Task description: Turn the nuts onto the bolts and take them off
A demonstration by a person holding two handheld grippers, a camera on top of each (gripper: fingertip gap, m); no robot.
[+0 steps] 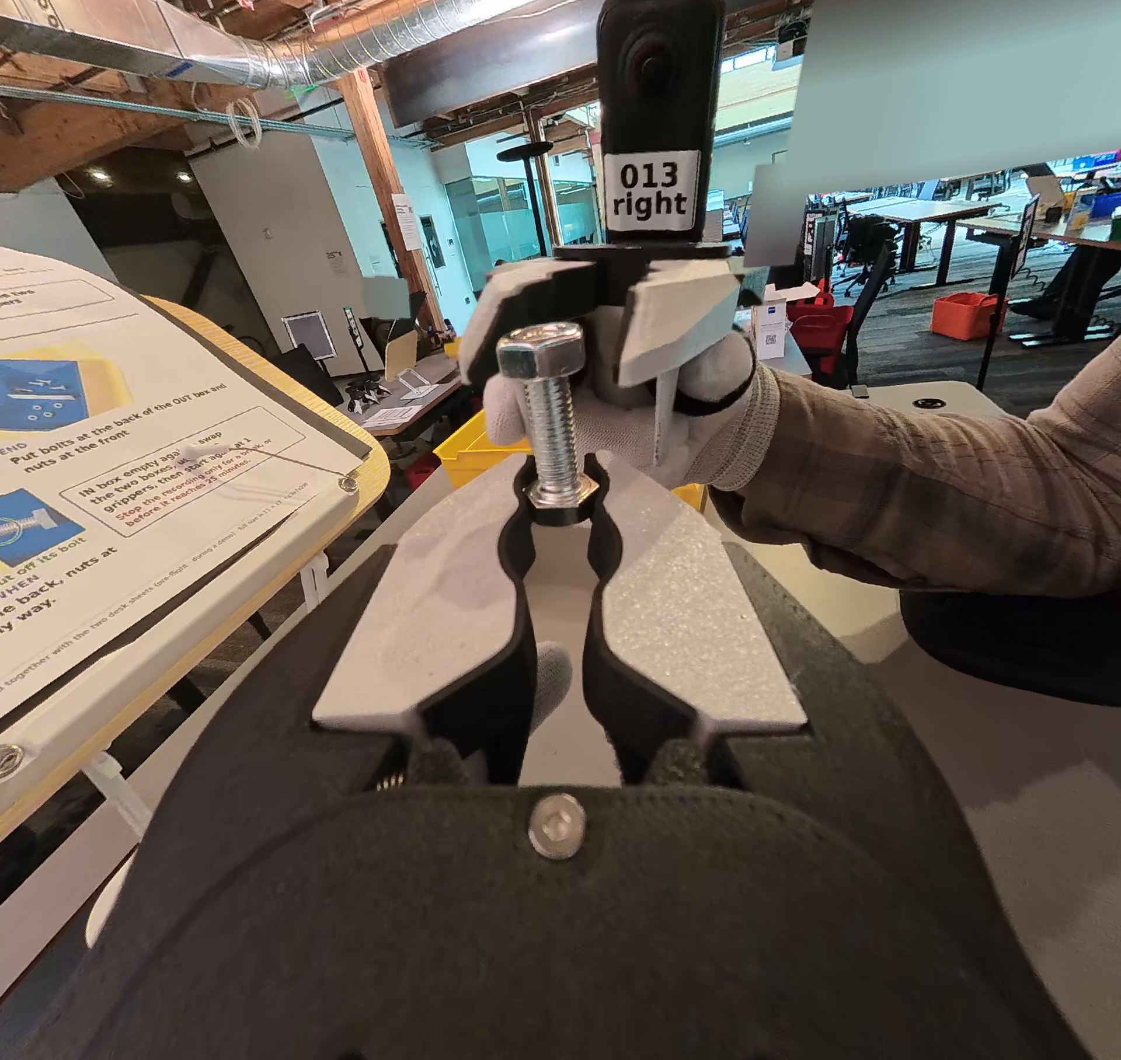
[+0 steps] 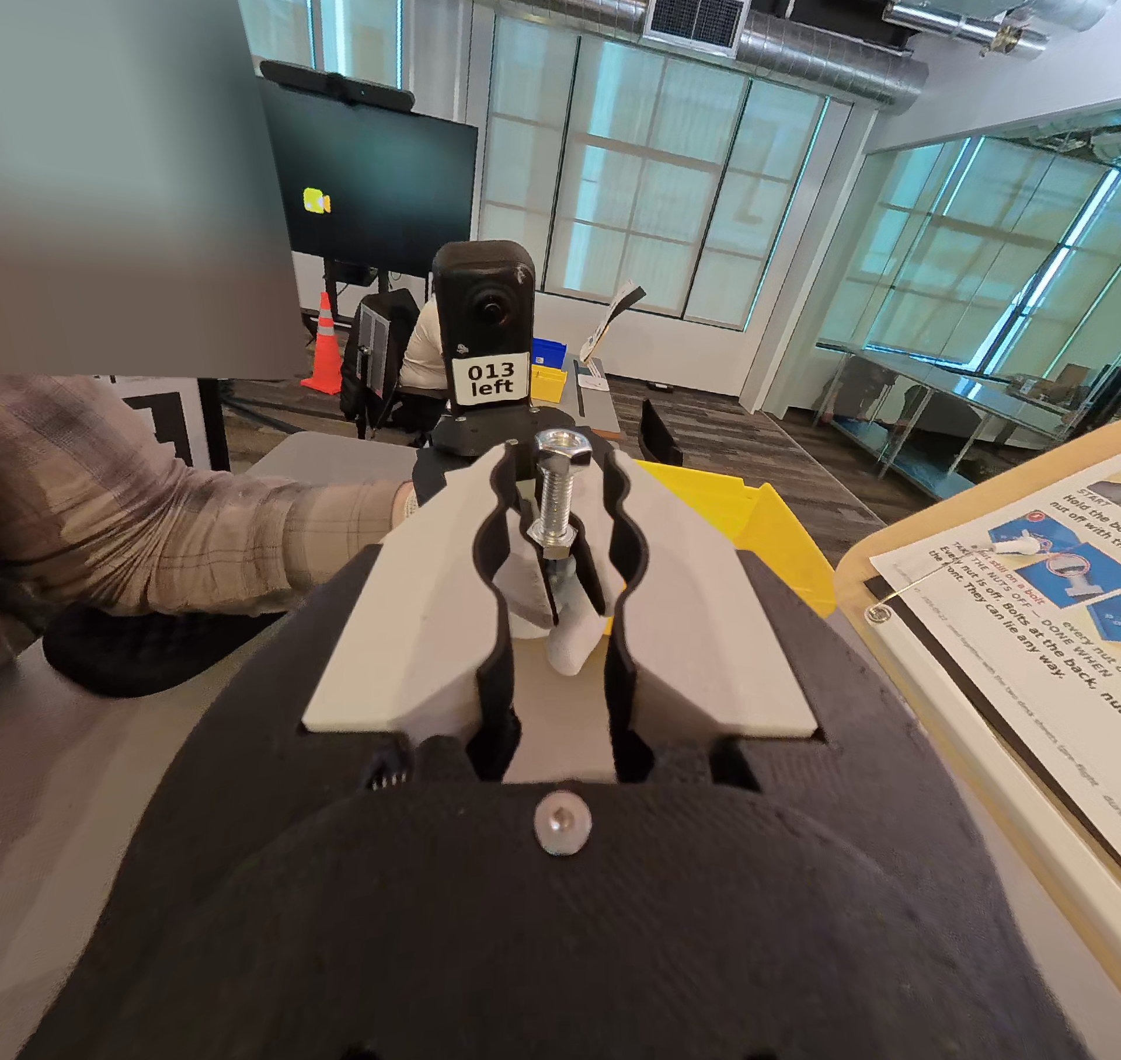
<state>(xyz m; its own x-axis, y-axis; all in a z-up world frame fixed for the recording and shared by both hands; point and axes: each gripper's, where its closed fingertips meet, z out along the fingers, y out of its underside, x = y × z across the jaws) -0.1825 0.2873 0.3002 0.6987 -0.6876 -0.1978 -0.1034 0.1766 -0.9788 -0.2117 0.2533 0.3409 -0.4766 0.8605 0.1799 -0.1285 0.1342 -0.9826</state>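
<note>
A silver bolt (image 1: 549, 424) stands upright with its hex head (image 1: 540, 351) on top. A silver nut (image 1: 561, 494) sits at the low end of its thread. My left gripper (image 1: 561, 479) is shut on the nut and holds the bolt up above the table. My right gripper (image 2: 558, 458) faces it, open, with the bolt head (image 2: 563, 449) between its white fingertips (image 2: 485, 485) and a small gap on each side. In the right wrist view the nut (image 2: 551, 530) is seen held by the left gripper's fingers (image 2: 576, 624).
A yellow bin (image 1: 473, 455) stands on the grey table behind the grippers; it also shows in the right wrist view (image 2: 764, 521). A laminated instruction sheet on a wooden board lies to the left (image 1: 182, 436) and another to the right (image 2: 1001, 618). A gloved hand (image 1: 716, 424) and a plaid sleeve hold the right gripper. My hands' fingertips stand some 5 cm from each other.
</note>
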